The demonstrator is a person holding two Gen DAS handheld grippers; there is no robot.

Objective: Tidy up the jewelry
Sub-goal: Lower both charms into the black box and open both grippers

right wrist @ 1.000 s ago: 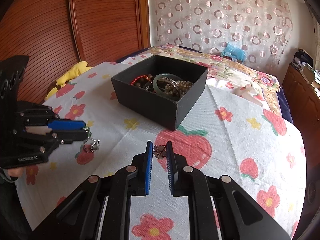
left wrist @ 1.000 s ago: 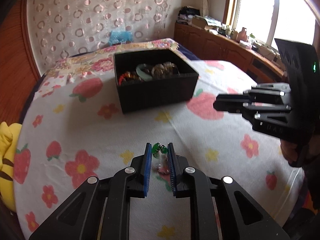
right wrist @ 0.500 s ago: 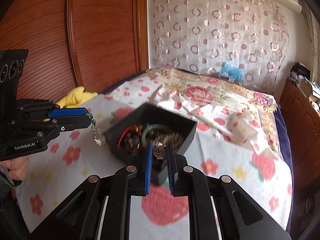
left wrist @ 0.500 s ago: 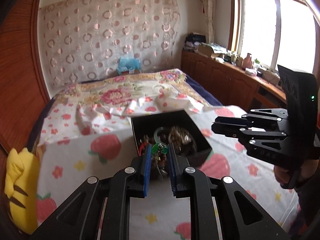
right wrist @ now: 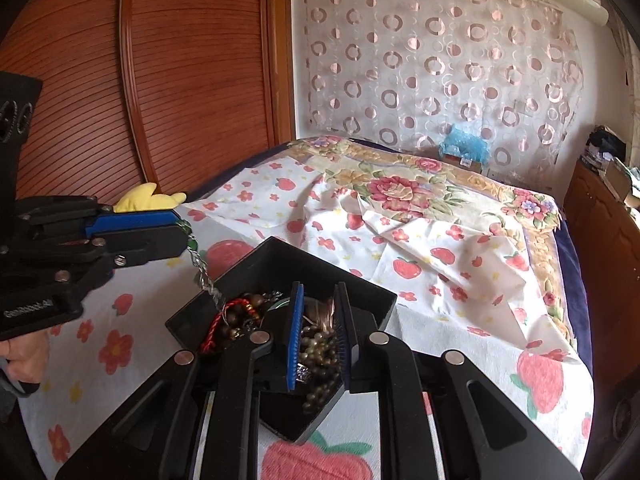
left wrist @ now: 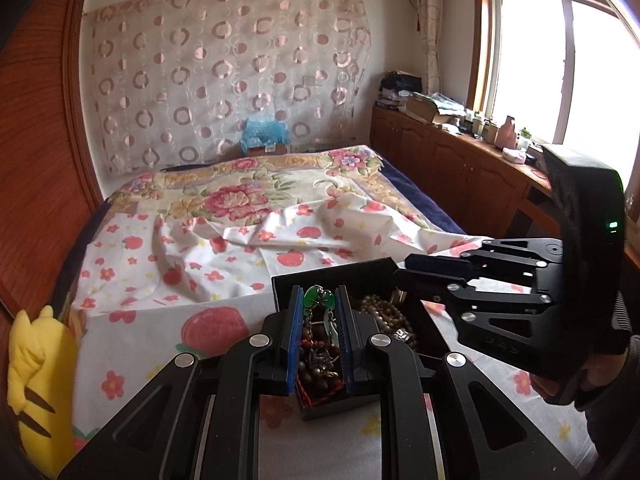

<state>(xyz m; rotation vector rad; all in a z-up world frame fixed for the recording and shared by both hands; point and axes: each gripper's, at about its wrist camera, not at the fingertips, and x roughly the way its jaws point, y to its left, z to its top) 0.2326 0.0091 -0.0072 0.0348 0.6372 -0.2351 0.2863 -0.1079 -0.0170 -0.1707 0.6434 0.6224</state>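
Two tools hover over the bed (left wrist: 224, 256): box (right wrist: 320, 268) at six o'clock, left tool (left wrist: 318, 300) clamped on a green pendant (left wrist: 316, 298) dangling its limp, light chain (right wrist: 200, 272); right tool (right wrist: 318, 300) slightly apart, contents unclear.

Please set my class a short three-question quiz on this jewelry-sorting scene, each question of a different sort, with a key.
1. True or false: the black box on the bed is empty.
2. What colour is the bead pinched in the left claw? A red, B green, C yellow.
3. Fill in: in the right wrist view, the chain hanging from the left claw dangles down to the edge of the black ____.

Key: 1 false; 2 B; 3 box.
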